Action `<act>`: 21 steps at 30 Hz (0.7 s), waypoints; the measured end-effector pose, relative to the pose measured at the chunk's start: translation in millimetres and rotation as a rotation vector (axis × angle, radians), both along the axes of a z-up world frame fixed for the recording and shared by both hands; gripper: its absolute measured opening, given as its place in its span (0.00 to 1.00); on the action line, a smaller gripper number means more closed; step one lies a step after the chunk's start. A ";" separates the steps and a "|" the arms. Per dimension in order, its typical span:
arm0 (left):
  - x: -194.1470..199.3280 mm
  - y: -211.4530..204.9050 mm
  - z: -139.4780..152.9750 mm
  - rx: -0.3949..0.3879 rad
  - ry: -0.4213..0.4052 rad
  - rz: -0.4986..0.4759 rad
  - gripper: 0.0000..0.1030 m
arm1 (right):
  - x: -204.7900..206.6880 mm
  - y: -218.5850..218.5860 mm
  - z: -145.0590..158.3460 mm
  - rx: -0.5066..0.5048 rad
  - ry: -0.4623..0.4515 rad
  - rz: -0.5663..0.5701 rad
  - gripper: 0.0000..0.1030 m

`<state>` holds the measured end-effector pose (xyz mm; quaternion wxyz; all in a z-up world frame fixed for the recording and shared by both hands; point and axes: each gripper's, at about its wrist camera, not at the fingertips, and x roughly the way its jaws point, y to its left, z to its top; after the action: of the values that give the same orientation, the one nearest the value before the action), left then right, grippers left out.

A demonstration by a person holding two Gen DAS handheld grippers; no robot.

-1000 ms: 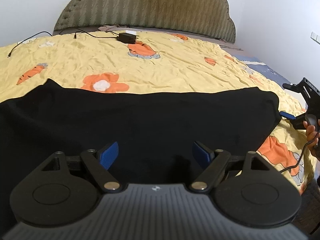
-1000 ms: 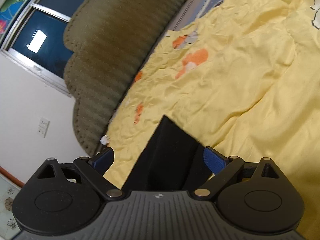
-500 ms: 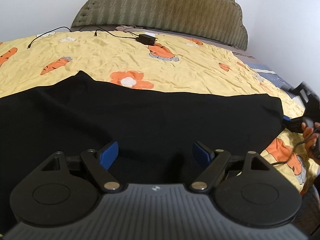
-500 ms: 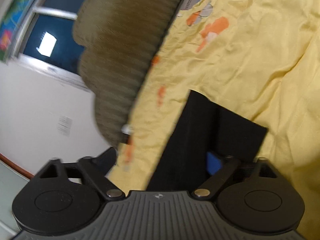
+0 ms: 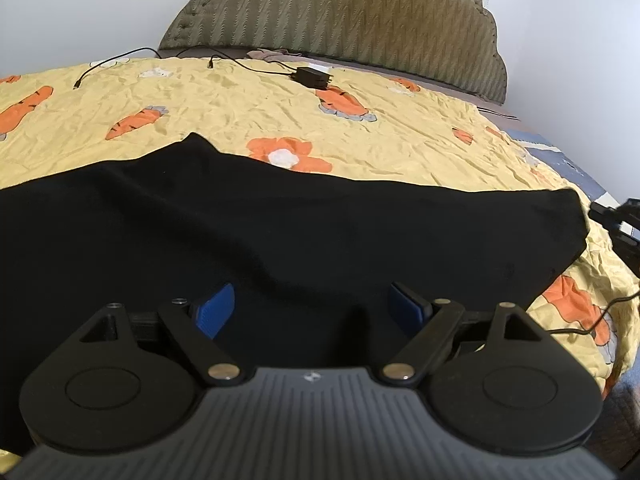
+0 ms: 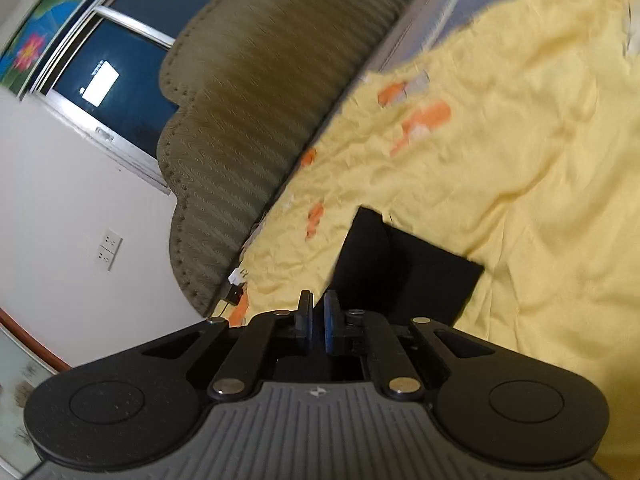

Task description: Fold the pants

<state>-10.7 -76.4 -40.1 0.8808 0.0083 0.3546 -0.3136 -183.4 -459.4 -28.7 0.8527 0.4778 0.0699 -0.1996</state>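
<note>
Black pants (image 5: 280, 232) lie spread across the yellow bedspread (image 5: 240, 112), running left to right in the left wrist view. My left gripper (image 5: 308, 306) is open, its blue pads low over the near edge of the pants. In the right wrist view the end of the pants (image 6: 400, 264) lies just ahead and to the right of my right gripper (image 6: 318, 316), whose blue pads stand almost together with only a thin gap. No cloth shows between them. The right gripper (image 5: 620, 224) also shows at the right edge of the left wrist view, beside the pants' end.
A black charger (image 5: 310, 77) with cables lies on the bedspread near the padded green headboard (image 5: 340, 20). The bed edge drops off at the right (image 5: 616, 360). The right wrist view shows a window (image 6: 108, 68) and a wall socket (image 6: 108, 250).
My right gripper closed from wide open to nearly together and shifted beside the pants' end. The left gripper stayed open and its view swung left along the pants.
</note>
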 end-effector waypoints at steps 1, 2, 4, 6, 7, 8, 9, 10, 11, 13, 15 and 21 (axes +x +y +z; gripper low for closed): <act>0.7 0.7 -0.4 -0.003 0.005 0.003 0.80 | -2.9 0.9 -0.2 0.016 -0.004 -0.005 0.05; 1.3 1.1 -0.6 -0.006 0.009 0.006 0.80 | -4.8 1.5 -1.4 0.021 0.017 -0.019 0.05; 0.5 1.7 0.0 -0.009 0.009 0.003 0.80 | -2.5 2.1 -3.2 -0.035 0.196 -0.092 0.06; -1.8 1.8 1.6 -0.006 0.001 -0.006 0.80 | -2.0 5.8 -5.1 -0.112 0.300 -0.163 0.08; -2.9 2.2 2.1 -0.004 -0.004 -0.007 0.80 | -3.3 6.9 -5.0 -0.120 0.305 -0.168 0.08; -3.3 2.7 2.2 -0.002 -0.006 -0.006 0.80 | -4.6 6.1 -4.6 -0.106 0.282 -0.145 0.08; -2.7 3.2 2.0 -0.002 -0.003 -0.003 0.80 | -4.9 5.2 -4.4 -0.090 0.261 -0.125 0.08; -2.0 4.0 1.6 -0.005 0.002 0.001 0.80 | -3.8 5.2 -2.6 -0.090 0.257 -0.127 0.08; -1.5 5.9 1.6 -0.012 0.007 0.006 0.80 | -3.3 6.3 0.1 -0.114 0.265 -0.138 0.08; -1.2 8.9 2.6 -0.013 0.004 0.017 0.80 | 5.8 10.7 11.2 -0.166 0.240 -0.116 0.08; -2.2 13.8 4.9 0.003 -0.024 0.047 0.80 | 21.9 18.2 21.9 -0.228 0.255 -0.063 0.10; -4.6 45.8 13.7 0.028 -0.076 0.129 0.80 | 49.4 9.1 0.3 -0.256 0.513 -0.077 0.10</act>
<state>-15.3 -30.6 -26.4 0.9118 0.0098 0.3250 -0.2506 -134.0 -450.3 -28.4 0.8522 0.3027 0.2392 -0.3534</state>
